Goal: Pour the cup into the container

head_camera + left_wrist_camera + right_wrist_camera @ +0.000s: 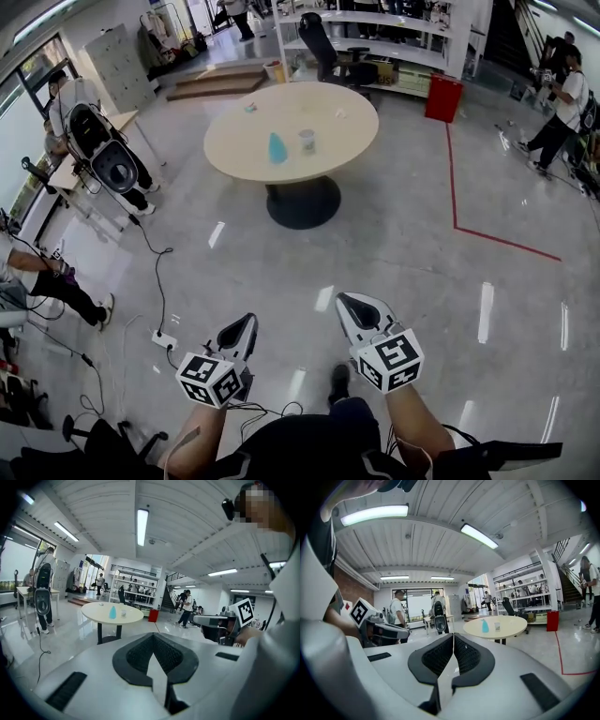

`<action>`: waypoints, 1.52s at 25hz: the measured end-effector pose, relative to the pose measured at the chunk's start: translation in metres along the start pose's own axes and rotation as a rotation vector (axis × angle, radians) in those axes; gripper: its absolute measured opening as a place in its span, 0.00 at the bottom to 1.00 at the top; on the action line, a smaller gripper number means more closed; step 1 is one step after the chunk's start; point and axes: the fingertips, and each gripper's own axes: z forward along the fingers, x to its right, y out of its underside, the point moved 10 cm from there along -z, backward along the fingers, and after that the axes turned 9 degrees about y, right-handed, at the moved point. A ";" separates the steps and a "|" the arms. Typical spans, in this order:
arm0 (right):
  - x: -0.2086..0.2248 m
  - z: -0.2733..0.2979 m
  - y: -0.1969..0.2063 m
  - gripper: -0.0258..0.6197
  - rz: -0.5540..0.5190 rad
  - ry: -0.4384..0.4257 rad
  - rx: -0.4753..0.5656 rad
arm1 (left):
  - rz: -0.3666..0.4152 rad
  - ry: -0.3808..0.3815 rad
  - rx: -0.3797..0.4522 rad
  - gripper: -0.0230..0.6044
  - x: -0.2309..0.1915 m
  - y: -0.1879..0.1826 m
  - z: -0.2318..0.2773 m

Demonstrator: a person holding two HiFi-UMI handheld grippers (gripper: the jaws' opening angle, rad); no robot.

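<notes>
A round cream table [244, 141] stands far ahead across the floor. On it are a blue cup-like vessel [277, 148] and, just to its right, a small clear cup [307, 141]. My left gripper [246, 322] and right gripper [349, 302] are held low near the body, well short of the table, both shut with nothing between the jaws. The left gripper view shows its jaws [153, 637] meeting, with the table [101, 613] and blue vessel [112, 612] small in the distance. In the right gripper view the jaws [453, 637] also meet, and the blue vessel [484, 626] and clear cup [497, 626] sit beyond them.
Shiny floor lies between me and the table. A red line [454, 187] runs along the floor at the right, and a red bin [443, 97] and office chair [323, 47] stand behind the table. A power strip [164, 339] and cables lie at my left. People stand at both sides.
</notes>
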 end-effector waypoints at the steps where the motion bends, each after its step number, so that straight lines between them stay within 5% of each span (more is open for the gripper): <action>1: -0.011 -0.010 0.003 0.06 -0.001 0.010 0.000 | 0.001 0.011 0.001 0.04 0.004 0.008 -0.011; 7: -0.093 -0.087 0.028 0.05 0.057 0.072 -0.015 | 0.066 0.070 0.030 0.04 0.029 0.048 -0.098; 13: -0.148 -0.156 0.028 0.05 0.023 0.113 -0.040 | 0.052 0.113 0.053 0.04 0.056 0.067 -0.156; 20: -0.168 -0.215 0.017 0.06 -0.007 0.092 0.011 | 0.064 0.100 0.117 0.04 0.111 0.066 -0.197; 29: -0.157 -0.278 0.036 0.05 0.039 0.114 0.021 | 0.039 0.097 0.064 0.04 0.177 0.087 -0.216; 38: -0.169 -0.279 0.038 0.05 0.079 0.187 0.016 | 0.062 0.146 0.092 0.04 0.169 0.075 -0.225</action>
